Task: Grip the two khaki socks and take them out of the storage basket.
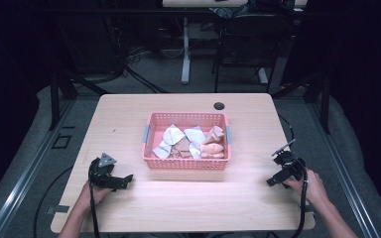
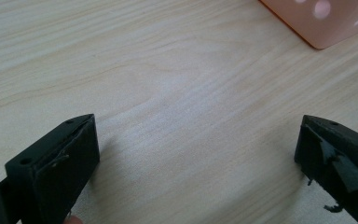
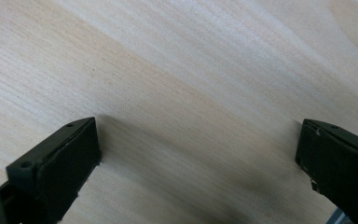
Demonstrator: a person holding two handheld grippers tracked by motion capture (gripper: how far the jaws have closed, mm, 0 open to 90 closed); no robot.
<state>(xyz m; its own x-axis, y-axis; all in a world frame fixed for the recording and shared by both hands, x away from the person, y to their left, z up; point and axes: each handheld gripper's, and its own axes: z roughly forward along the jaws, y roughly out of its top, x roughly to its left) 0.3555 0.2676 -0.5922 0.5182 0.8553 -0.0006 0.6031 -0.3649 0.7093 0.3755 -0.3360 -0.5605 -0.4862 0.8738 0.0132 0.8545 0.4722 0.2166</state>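
Observation:
A pink plastic basket (image 1: 186,163) stands in the middle of the wooden table (image 1: 129,114) and holds several folded pieces of cloth, white ones (image 1: 171,136) and peach ones (image 1: 213,148). My left gripper (image 1: 125,181) rests on the table to the basket's front left, jaws wide apart with bare wood between them (image 2: 198,154). A corner of the basket (image 2: 321,23) shows at the top right of the left gripper view. My right gripper (image 1: 274,181) lies on the table at the front right, open and empty over bare wood (image 3: 198,154).
A small dark round hole (image 1: 219,105) sits in the tabletop behind the basket. Beyond the table are a grey floor, cables and the legs of another desk (image 1: 185,64). Metal rails (image 1: 25,173) run along the floor at both sides.

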